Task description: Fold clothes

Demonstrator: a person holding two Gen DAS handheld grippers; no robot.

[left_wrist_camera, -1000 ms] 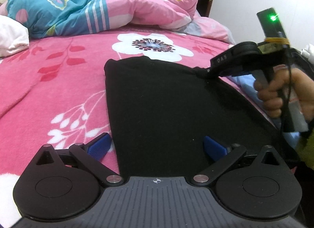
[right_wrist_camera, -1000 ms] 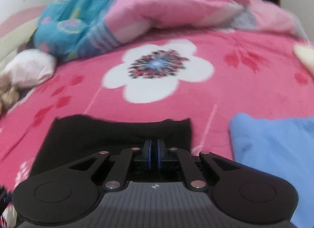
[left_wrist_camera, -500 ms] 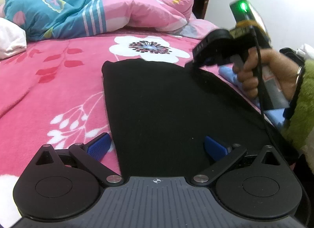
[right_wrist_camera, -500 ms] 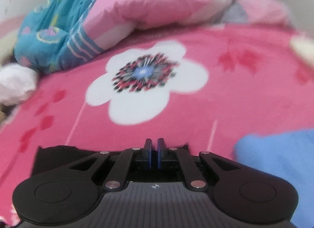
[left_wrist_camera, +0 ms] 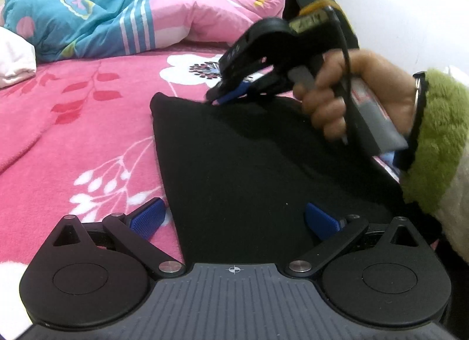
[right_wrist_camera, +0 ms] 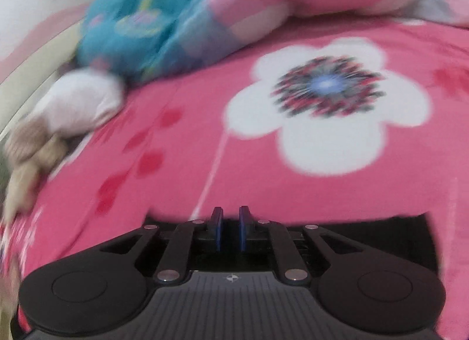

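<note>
So there's one black garment (left_wrist_camera: 258,170) laid out flat on the pink flowered bedspread (left_wrist_camera: 73,140), and both grippers are working around it. The left gripper (left_wrist_camera: 234,217) sits at the near end of the cloth with its jaws spread wide, one blue pad (left_wrist_camera: 146,217) off the garment's left edge over the bedspread and the other over the black fabric, nothing pinched. The right gripper (left_wrist_camera: 218,99) is up at the far edge of the same garment, tips right at the hem, held in a hand (left_wrist_camera: 351,91) with a fuzzy green sleeve (left_wrist_camera: 436,140). From its own camera the right gripper (right_wrist_camera: 229,227) has its jaws just been opening, a narrow gap showing between the blue pads, and no cloth is between them; the black edge lies just below and behind the tips. That view is pretty blurry. Count-wise: one garment, two grippers, one big white flower (right_wrist_camera: 328,102) beyond the hem, and one rumpled teal-and-pink quilt (left_wrist_camera: 123,8) bunched at the head of the bed.
</note>
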